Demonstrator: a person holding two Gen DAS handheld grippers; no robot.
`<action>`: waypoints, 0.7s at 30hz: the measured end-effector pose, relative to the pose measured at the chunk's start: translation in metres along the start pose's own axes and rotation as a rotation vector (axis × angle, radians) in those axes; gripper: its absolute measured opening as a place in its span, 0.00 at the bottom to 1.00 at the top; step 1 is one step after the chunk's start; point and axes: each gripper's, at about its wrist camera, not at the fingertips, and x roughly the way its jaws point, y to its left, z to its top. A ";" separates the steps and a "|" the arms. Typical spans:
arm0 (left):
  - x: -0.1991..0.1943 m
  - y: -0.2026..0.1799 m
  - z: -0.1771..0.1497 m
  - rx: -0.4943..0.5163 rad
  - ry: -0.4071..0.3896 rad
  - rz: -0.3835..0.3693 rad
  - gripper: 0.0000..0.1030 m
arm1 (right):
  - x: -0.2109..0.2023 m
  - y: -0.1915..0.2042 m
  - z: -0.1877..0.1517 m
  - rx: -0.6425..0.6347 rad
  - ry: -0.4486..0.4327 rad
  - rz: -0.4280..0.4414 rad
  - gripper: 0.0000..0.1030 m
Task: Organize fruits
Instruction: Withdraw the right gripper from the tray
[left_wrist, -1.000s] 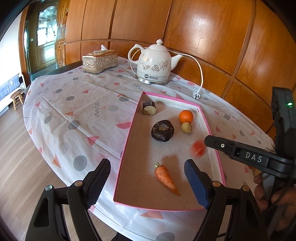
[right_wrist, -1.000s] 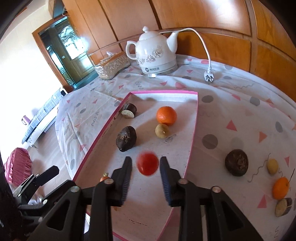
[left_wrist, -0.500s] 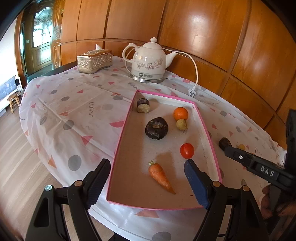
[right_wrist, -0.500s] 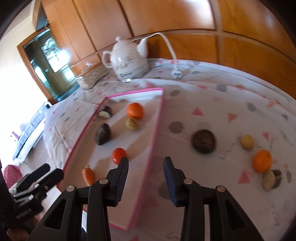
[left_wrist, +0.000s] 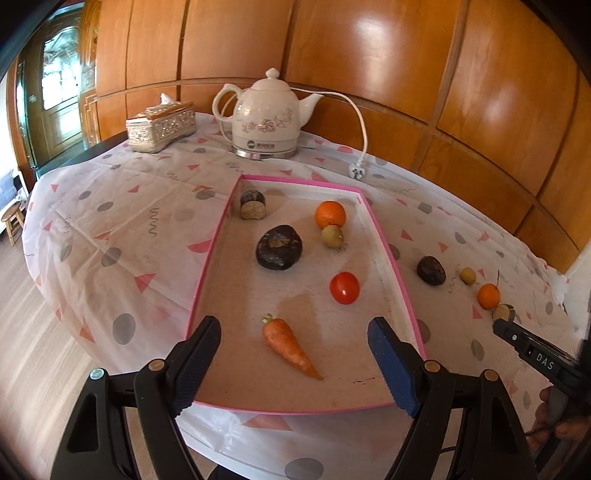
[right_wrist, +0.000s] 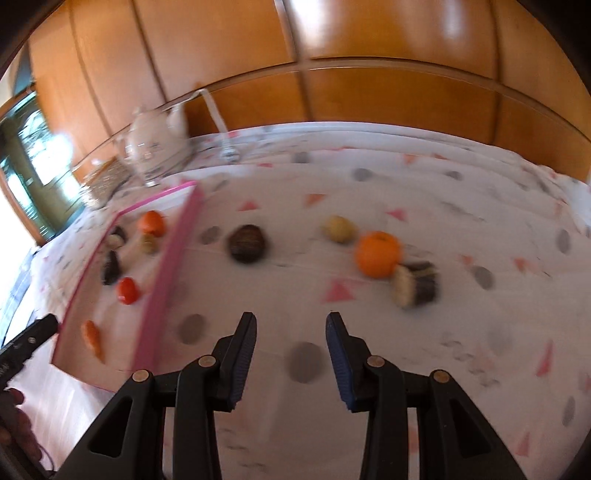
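The left gripper (left_wrist: 293, 363) hangs wide apart and empty over the near end of the pink tray (left_wrist: 394, 258), which holds a carrot (left_wrist: 290, 347), a tomato (left_wrist: 344, 288), a dark fruit (left_wrist: 279, 247), an orange (left_wrist: 330, 214), a small pale fruit (left_wrist: 332, 235) and a cut fruit (left_wrist: 252, 205). The right gripper (right_wrist: 291, 360), jaws parted and holding nothing, hovers over bare tablecloth (right_wrist: 461, 206) beside the tray's right wall. Ahead of it on the cloth lie another dark fruit (right_wrist: 246, 243), a yellowish fruit (right_wrist: 339, 229), a second orange (right_wrist: 377, 254) touching a cut piece (right_wrist: 415, 284), with a kettle (left_wrist: 266, 116) and tissue box (left_wrist: 160, 126) behind the tray.
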 end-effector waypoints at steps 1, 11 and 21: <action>0.000 -0.001 0.000 0.004 0.003 -0.001 0.80 | -0.001 -0.007 -0.002 0.014 0.000 -0.013 0.38; 0.000 -0.014 -0.001 0.051 0.011 -0.029 0.80 | -0.011 -0.060 -0.024 0.109 -0.009 -0.156 0.38; -0.001 -0.033 -0.003 0.119 0.020 -0.081 0.80 | -0.023 -0.096 -0.037 0.178 -0.028 -0.275 0.38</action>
